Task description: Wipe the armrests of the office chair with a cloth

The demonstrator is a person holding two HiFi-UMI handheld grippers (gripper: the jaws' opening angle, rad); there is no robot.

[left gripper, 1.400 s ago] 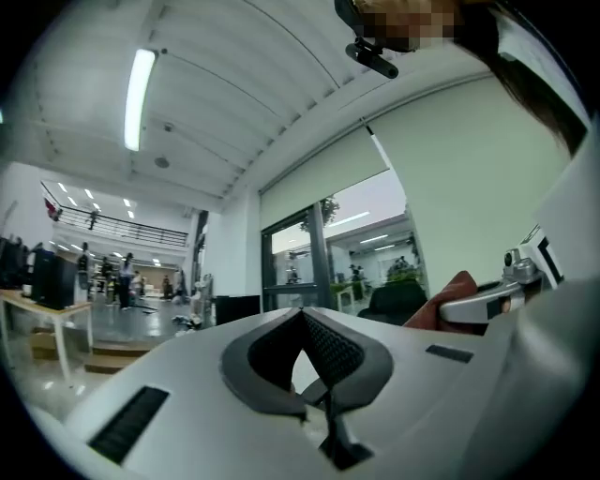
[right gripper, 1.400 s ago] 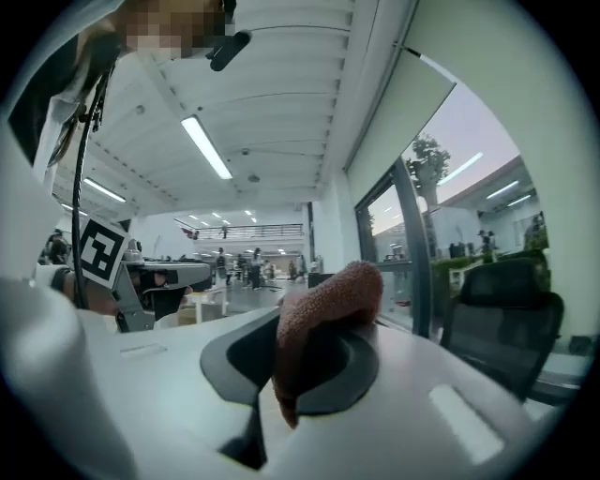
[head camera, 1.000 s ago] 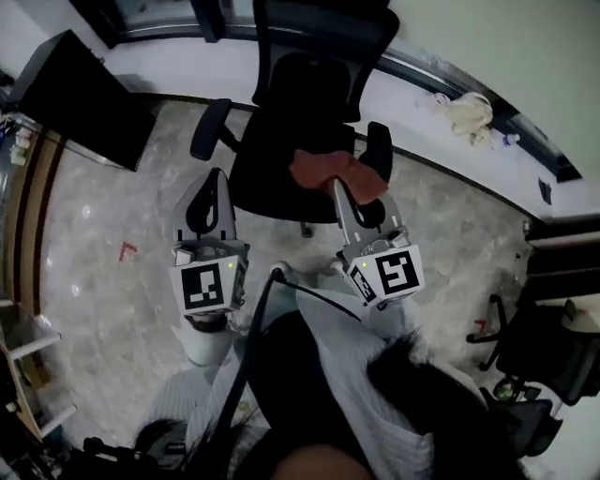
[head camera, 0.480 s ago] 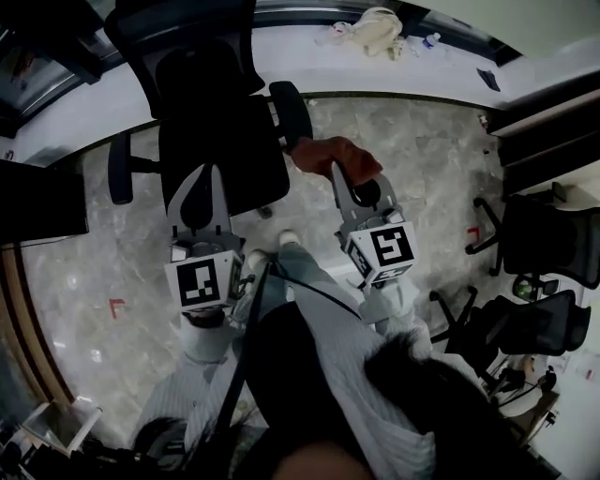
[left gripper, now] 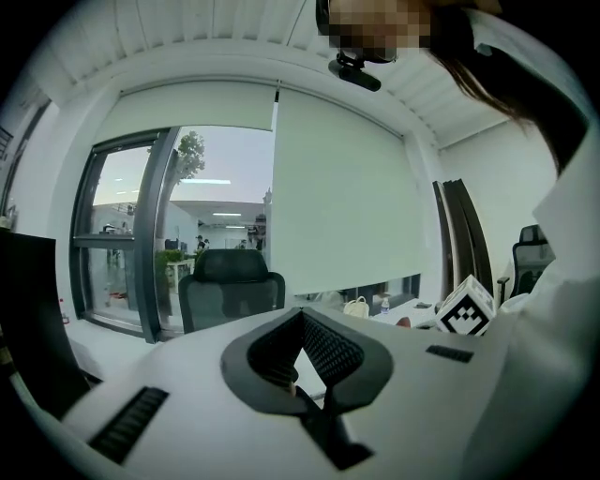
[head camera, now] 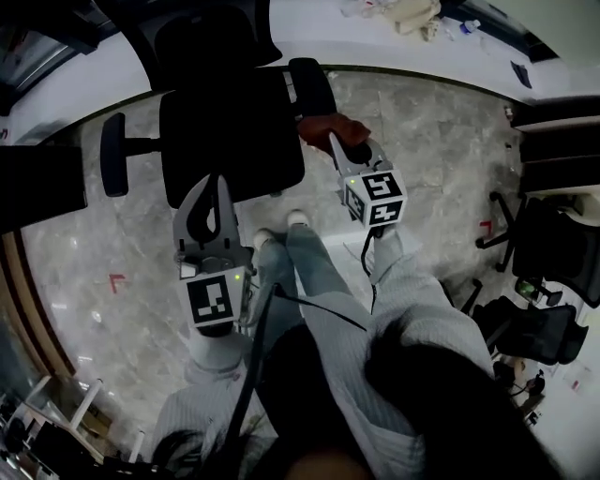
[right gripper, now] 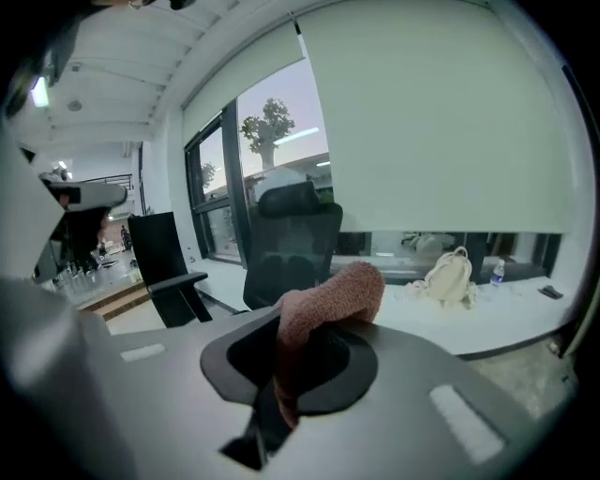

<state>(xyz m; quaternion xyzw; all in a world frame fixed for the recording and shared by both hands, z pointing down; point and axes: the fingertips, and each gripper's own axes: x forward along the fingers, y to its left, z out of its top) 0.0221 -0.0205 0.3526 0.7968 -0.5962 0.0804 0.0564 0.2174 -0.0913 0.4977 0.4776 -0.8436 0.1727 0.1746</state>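
- The left tool is held out low over the front of the office chair, pointing nearly level, its jaws pressed together with nothing between them
- The right tool reaches further forward and tilts down, its jaws clamped on a reddish-brown cloth that bunches over their tips
- The cloth sits at the near end of the chair's right armrest; whether it touches cannot be told
- The left armrest is well apart from both tools
- Both forearms are in pale ribbed sleeves
- The floor is grey marbled stone with a small red mark
- A white window ledge carries a cream bag; more dark chairs stand to the right
- Each tool's cube bears black-and-white square markers
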